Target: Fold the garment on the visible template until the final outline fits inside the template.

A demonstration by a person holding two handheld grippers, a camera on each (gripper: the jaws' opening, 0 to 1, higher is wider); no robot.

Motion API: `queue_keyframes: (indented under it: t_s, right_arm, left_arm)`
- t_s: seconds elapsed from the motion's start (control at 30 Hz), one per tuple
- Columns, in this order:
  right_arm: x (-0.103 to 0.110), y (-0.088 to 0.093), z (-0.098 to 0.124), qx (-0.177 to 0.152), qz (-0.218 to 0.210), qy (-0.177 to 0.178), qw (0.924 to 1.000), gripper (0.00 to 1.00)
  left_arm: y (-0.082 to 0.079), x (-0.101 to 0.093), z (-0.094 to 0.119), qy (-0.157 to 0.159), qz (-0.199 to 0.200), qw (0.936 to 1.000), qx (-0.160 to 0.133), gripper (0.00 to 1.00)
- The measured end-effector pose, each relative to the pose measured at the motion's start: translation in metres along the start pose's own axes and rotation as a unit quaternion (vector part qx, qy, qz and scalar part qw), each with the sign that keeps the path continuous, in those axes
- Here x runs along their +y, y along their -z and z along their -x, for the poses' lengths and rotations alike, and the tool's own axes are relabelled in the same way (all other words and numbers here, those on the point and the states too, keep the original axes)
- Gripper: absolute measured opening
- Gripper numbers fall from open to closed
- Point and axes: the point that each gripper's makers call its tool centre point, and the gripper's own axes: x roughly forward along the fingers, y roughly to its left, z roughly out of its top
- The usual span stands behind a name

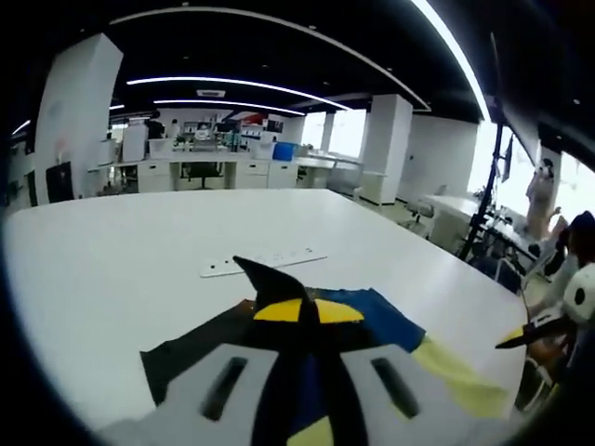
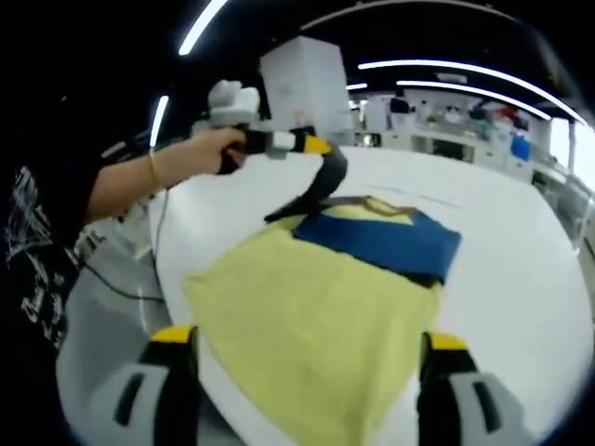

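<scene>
Yellow/blue garment on white table: left gripper jaws pressed together pinching it, right gripper jaws spread.

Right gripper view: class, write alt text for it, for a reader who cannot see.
A yellow and blue garment lies on a white table, its blue part folded over the far end. The right gripper hovers open at its near edge, while a hand lowers the left gripper onto the far edge.
</scene>
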Motion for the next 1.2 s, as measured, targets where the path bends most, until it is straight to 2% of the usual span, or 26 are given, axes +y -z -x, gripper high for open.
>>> queue_keyframes:
  t_s: [0.67, 1.2]
  right_arm:
    - [-0.001, 0.004, -0.006, 0.012, -0.007, -0.006, 0.9999, 0.99]
    - [-0.004, 0.007, -0.004, 0.019, -0.009, -0.002, 0.9998, 0.99]
  left_arm:
    - [0.017, -0.033, -0.029, 0.03, 0.0, 0.9994, 0.015, 0.0]
    - [0.02, -0.059, -0.041, 0.065, 0.0, 0.9979, 0.005, 0.0]
